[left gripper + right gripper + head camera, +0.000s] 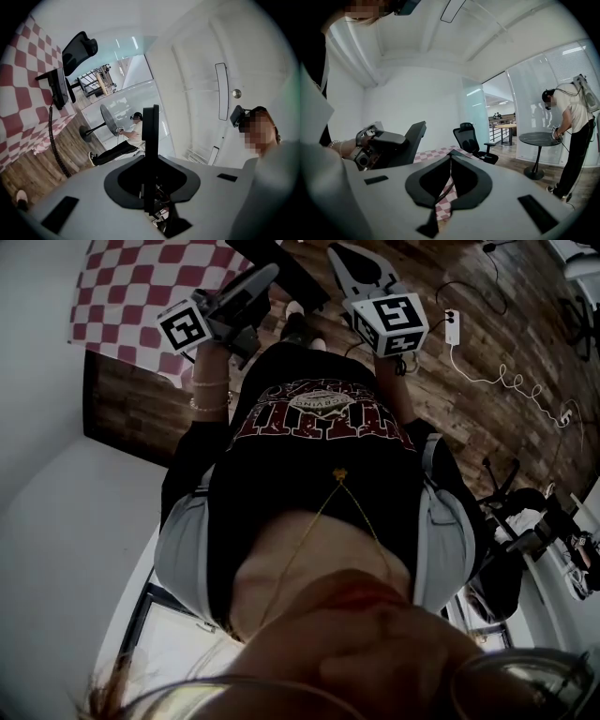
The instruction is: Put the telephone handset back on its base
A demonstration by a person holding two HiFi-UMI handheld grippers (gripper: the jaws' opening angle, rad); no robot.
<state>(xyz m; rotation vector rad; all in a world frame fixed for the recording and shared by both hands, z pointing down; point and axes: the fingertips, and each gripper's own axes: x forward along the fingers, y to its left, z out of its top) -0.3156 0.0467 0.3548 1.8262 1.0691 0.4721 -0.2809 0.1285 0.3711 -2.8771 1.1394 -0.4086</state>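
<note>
With the jaws of my left gripper (150, 112) and right gripper (450, 158) together on nothing, well apart from the telephone (59, 88) on the checkered table (18, 93), I judge I'm only approaching: next, reach in and open on the handset.

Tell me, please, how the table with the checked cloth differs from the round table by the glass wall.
The checked table is covered in red and white squares; the round table has a bare dark top. An office chair stands by the checked table, while a person bends over the round table. Both stand on the wooden floor.
</note>
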